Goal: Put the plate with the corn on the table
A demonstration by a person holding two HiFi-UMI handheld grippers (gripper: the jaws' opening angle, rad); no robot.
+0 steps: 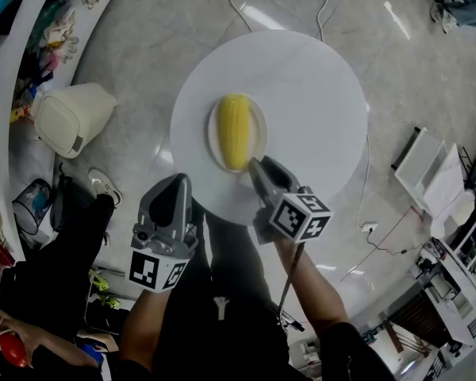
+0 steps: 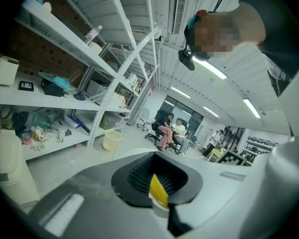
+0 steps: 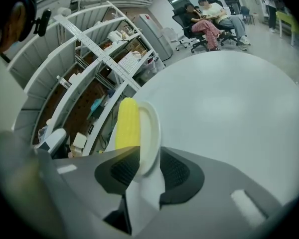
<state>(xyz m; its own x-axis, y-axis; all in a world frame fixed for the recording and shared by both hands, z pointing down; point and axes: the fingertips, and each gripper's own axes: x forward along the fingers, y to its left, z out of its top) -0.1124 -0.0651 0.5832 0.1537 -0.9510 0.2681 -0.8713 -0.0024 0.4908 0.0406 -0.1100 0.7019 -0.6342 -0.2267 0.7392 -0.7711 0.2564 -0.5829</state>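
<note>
Plate, head view: the white plate [image 1: 259, 129] lies flat on the round white surface [image 1: 309, 101], a little toward the person's side of its middle; the yellow corn [image 1: 235, 131] lies lengthwise on it
Right tool, head view: the right tool [image 1: 252, 163] points at the near rim of the plate, its tips at that rim; its marker cube [image 1: 301, 217] sits behind them, over the edge of the surface
Left tool, head view: the left tool [image 1: 177, 182] hangs at the near edge of the surface, apart from the plate; its tips meet in one point
Left tool, left gripper view: the left tool [image 2: 157, 158] has its pads pressed together at the tips; a sliver of yellow over white shows in the slit behind them, and what it is cannot be told
Room, left gripper view: metal shelving [image 2: 65, 59] at the left; a cream bin [image 2: 111, 140] beside it; people [image 2: 169, 131] seated on office chairs far off
Right tool, right gripper view: the right tool [image 3: 148, 168] is spread wide, with the rim of the plate [image 3: 150, 133] between the two pads; a gap shows beside the rim on the surface's side, so nothing is pinched
Corn, right gripper view: the corn [image 3: 127, 123] lies along the plate just past the pads; the surface [image 3: 229, 108] stretches bare beyond it
</note>
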